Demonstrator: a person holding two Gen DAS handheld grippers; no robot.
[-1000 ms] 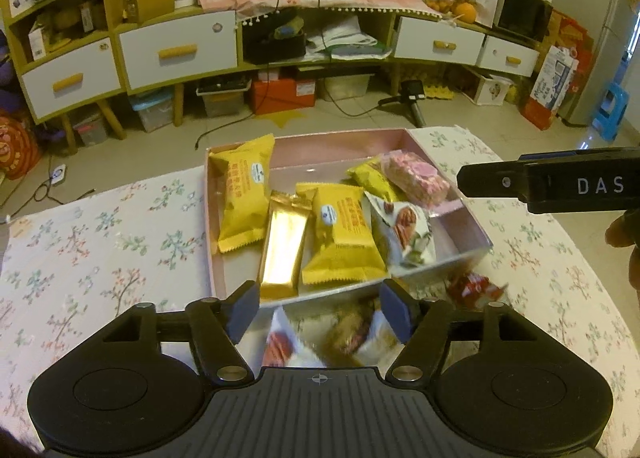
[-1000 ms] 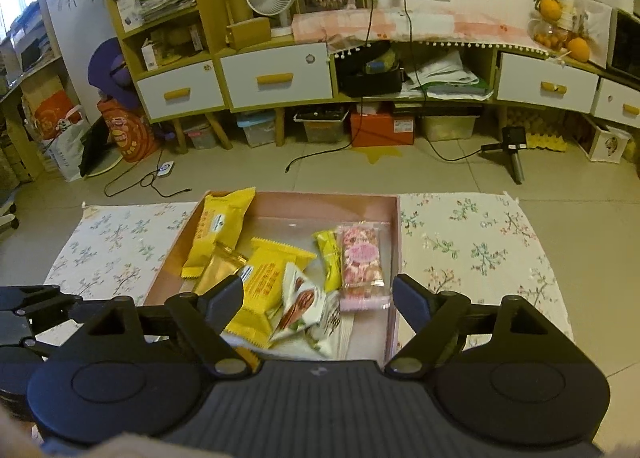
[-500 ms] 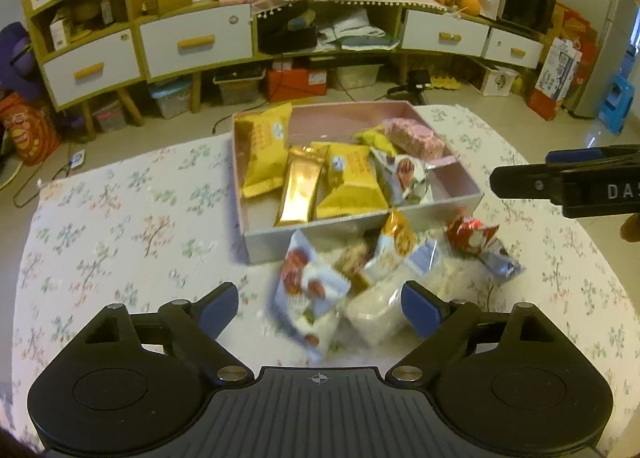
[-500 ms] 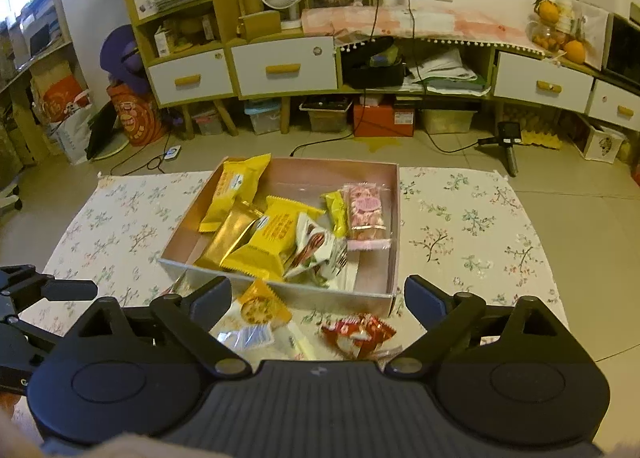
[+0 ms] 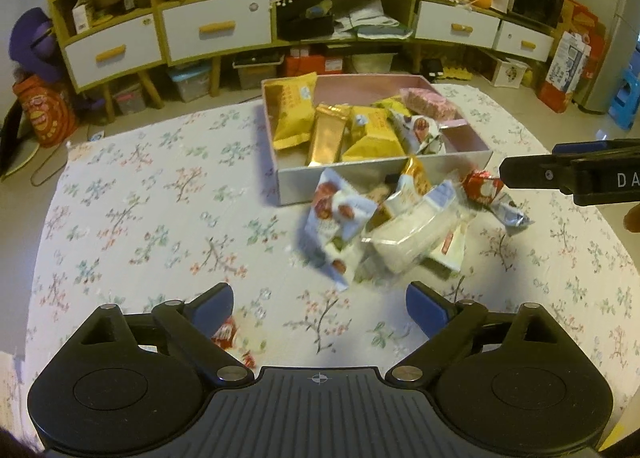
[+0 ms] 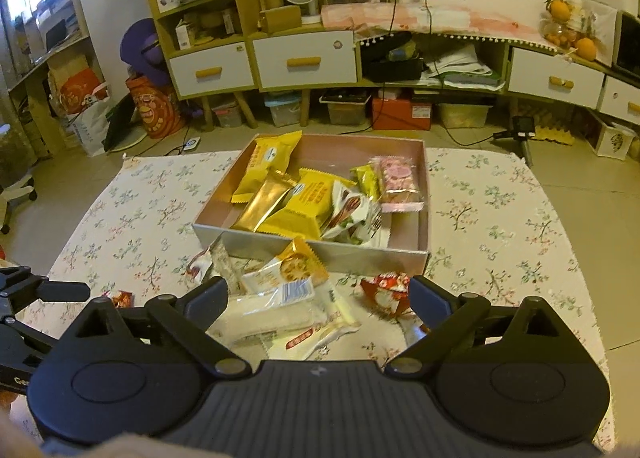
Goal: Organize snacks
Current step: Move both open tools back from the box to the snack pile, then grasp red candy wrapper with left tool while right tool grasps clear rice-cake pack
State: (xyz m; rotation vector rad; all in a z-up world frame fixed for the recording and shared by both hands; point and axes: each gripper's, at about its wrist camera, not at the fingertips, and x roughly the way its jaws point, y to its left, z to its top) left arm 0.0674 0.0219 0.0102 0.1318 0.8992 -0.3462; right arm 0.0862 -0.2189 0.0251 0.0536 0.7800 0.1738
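While both of my grippers hang above the floral tablecloth [image 5: 152, 217], I find neither holding anything: the left gripper [image 5: 319, 300] has its jaws spread wide with bare cloth between the blue pads, and the right gripper [image 6: 318, 296] is equally wide, its fingers flanking the near edge of a loose pile of snacks [image 6: 288, 294] without touching any packet that I can confirm. The pink box [image 6: 424, 193] sits at the far middle of the cloth. Inside it I count two yellow packets, one far left [image 6: 270, 165] and one nearer the middle [image 6: 306, 205], with a gold bar [image 6: 266, 205] lying between them, a white wrapper with red print [image 6: 346, 213] to their right, and a pink packet [image 6: 398, 181] against the right wall. The pile lies just outside the box's near wall; its top items are an orange-cornered cookie packet [image 6: 298, 266] and a clear-wrapped white bar [image 6: 266, 312]. A red wrapper [image 6: 386, 290] lies to the right of the pile, near my right pad. A small red sweet [image 5: 224, 334] lies on the cloth just beside my left gripper's left pad.
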